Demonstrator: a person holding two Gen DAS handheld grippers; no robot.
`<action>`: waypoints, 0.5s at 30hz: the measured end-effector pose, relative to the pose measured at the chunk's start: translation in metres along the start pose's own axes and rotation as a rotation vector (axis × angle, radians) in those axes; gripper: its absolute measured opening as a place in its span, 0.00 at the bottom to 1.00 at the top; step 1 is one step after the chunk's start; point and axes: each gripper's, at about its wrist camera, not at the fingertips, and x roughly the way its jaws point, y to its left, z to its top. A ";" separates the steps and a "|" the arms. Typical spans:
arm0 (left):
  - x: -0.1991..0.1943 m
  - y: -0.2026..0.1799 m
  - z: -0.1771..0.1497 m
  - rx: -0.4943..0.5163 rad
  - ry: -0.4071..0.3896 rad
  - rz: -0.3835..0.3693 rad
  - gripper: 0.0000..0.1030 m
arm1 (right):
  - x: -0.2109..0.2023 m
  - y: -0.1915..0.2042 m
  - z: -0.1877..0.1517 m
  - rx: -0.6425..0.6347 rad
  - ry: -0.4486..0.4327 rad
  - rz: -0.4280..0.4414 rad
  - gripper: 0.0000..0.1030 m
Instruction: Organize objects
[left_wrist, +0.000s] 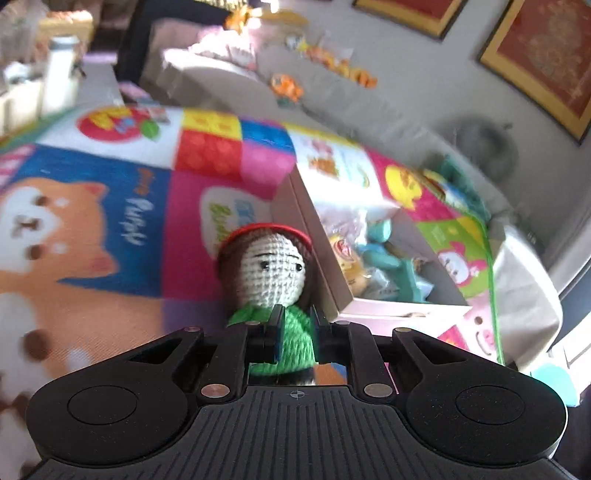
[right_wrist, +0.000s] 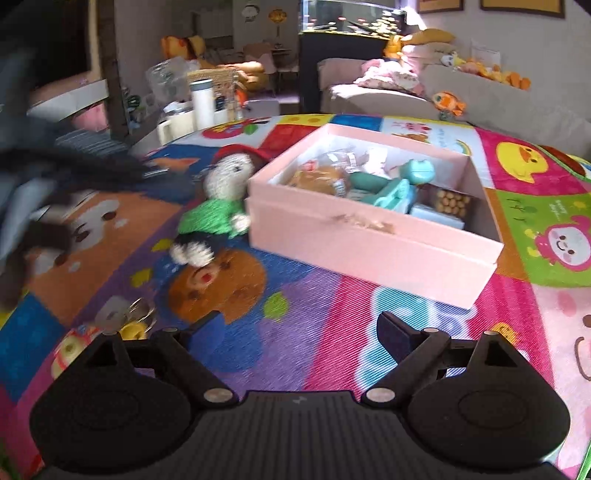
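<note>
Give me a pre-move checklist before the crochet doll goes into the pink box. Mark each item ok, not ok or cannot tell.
1. Left gripper clamped on the crochet doll: ok, the pads press its green body.
2. Doll clear of the mat: cannot tell, the picture is blurred.
3. Pink box open at the top: ok, no lid on it.
4. Room in the box: cannot tell; a teal frog toy and packets already lie inside.
5. Right gripper free: ok, jaws wide, nothing between them.
6. Path to the box: ok, the doll hangs just beside its wall.
</note>
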 end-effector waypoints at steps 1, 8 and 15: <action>0.010 -0.003 0.003 0.018 0.015 0.035 0.15 | -0.004 0.003 -0.002 -0.013 0.002 0.012 0.87; 0.036 -0.024 0.010 0.168 -0.034 0.208 0.16 | -0.007 0.012 -0.019 -0.084 0.036 0.020 0.92; 0.039 -0.020 0.010 0.170 -0.063 0.226 0.18 | 0.001 0.019 -0.028 -0.103 0.042 0.032 1.00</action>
